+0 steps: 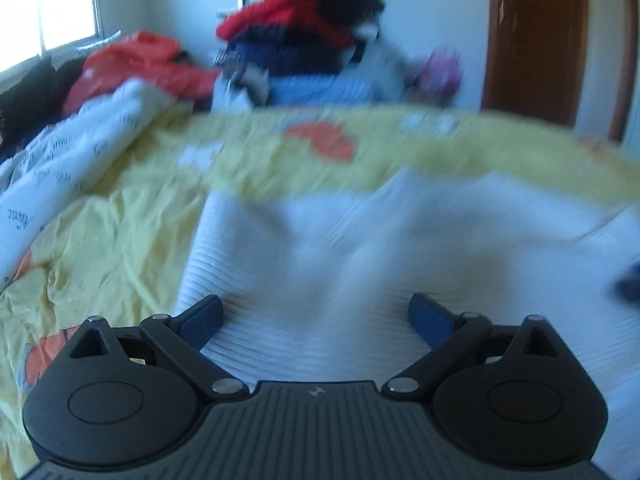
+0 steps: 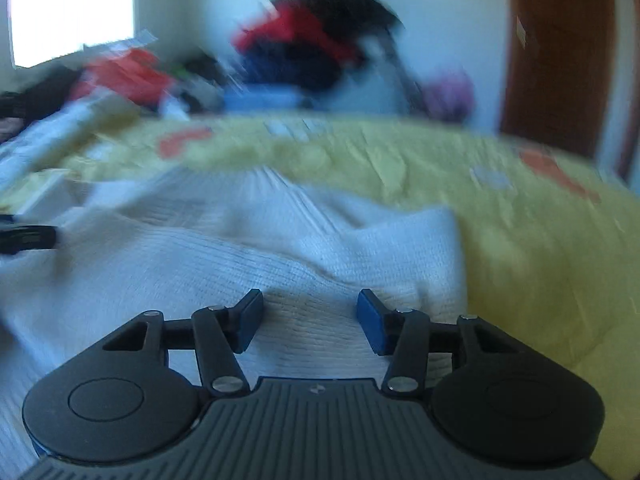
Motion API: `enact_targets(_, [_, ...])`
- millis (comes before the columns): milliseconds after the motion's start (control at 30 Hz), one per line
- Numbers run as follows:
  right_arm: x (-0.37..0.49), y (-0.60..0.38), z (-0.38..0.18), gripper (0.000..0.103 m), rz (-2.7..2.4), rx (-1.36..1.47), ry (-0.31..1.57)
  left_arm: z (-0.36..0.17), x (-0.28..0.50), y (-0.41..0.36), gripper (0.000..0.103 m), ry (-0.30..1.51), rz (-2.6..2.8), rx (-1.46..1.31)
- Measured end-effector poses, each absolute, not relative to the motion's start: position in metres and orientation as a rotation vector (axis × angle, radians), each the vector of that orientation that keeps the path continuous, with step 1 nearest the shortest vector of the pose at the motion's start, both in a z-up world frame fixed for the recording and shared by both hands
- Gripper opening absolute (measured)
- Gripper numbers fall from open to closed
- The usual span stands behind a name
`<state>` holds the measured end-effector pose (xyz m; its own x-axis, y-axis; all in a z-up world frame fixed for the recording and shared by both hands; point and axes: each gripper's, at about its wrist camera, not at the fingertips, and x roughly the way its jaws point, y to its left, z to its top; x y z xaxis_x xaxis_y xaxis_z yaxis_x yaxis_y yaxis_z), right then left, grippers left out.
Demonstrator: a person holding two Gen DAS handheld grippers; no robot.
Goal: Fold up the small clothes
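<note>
A white ribbed knit garment (image 1: 360, 248) lies spread on the yellow bedsheet (image 1: 120, 232). My left gripper (image 1: 316, 320) is open just above its near part, with blue pads wide apart and nothing between them. In the right wrist view the same garment (image 2: 240, 256) lies rumpled, its right edge near the middle of the bed. My right gripper (image 2: 310, 318) is open over the cloth and empty. The left gripper's dark tip (image 2: 24, 238) shows at the left edge. Both views are motion-blurred.
A tall pile of red, dark and blue clothes (image 1: 304, 36) stands at the far side against the wall. A white printed quilt (image 1: 72, 152) and red clothing (image 1: 136, 64) lie far left by the window. A brown door (image 1: 536, 36) is at the right.
</note>
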<state>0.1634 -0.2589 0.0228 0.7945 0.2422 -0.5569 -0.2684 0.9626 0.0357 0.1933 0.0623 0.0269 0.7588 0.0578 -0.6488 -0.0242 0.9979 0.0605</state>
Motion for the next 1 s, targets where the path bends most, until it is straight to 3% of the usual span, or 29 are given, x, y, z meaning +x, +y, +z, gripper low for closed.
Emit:
enact_targets(100, [0.154, -0.271, 0.02, 0.054, 0.316, 0.001, 0.592, 0.015, 0.193, 0.096, 0.103, 0.688, -0.028, -0.062])
enact_targets(367, [0.146, -0.259, 0.027, 0.057, 0.284, -0.067, 0.575, 0.03, 0.163, 0.076, 0.103, 0.641, 0.092, 0.043])
enact_targets(500, [0.095, -0.265, 0.05, 0.071, 0.299, -0.009, 0.56, 0.049, 0.082, 0.061, 0.103, 0.634, -0.04, -0.012])
enact_targets(533, [0.084, -0.266, 0.051, 0.08, 0.336, 0.006, 0.565, 0.049, 0.066, 0.057, 0.103, 0.637, -0.086, -0.005])
enact_targets(667, [0.062, -0.25, 0.028, 0.082, 0.322, -0.102, 0.685, 0.026, 0.037, 0.048, 0.103, 0.715, -0.124, 0.096])
enact_targets(867, [0.057, -0.249, 0.018, 0.088, 0.307, -0.106, 0.679, 0.014, 0.037, 0.06, 0.103, 0.712, -0.108, 0.058])
enact_targets(1000, [0.054, -0.251, 0.027, 0.087, 0.279, -0.095, 0.71, 0.014, 0.042, 0.051, 0.103, 0.712, -0.11, 0.055])
